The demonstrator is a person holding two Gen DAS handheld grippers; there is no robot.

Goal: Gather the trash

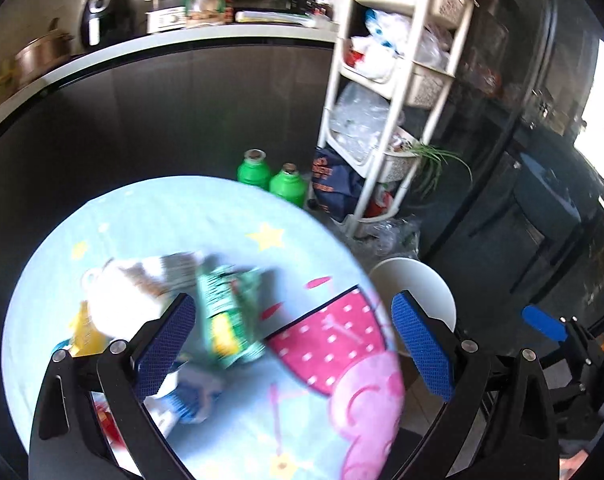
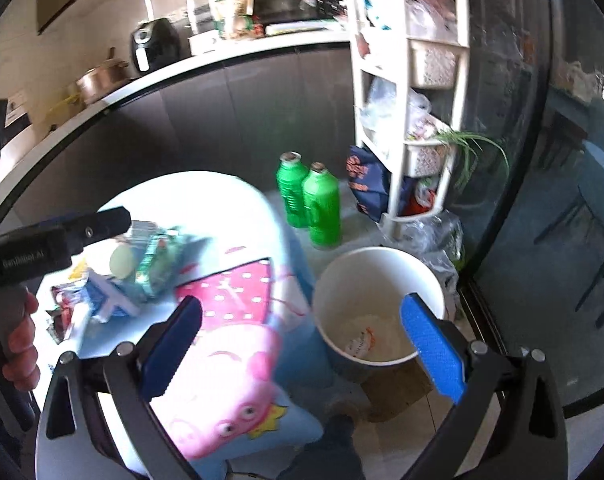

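We had the left gripper (image 1: 294,344) spread wide with nothing between its blue pads, hanging over the round table (image 1: 150,208). The trash (image 1: 226,312) sat in a blurred heap on the cartoon cloth, back from the table's near edge, a green wrapper on top. Our right gripper (image 2: 305,354) was wide and empty too, straddling the table's right edge, with the white bin (image 2: 341,268) on the floor just beside that edge and something pale in its bottom. Two green bottles (image 2: 307,200) stood behind the bin, a white rack (image 2: 457,92) further right, open floor between them.
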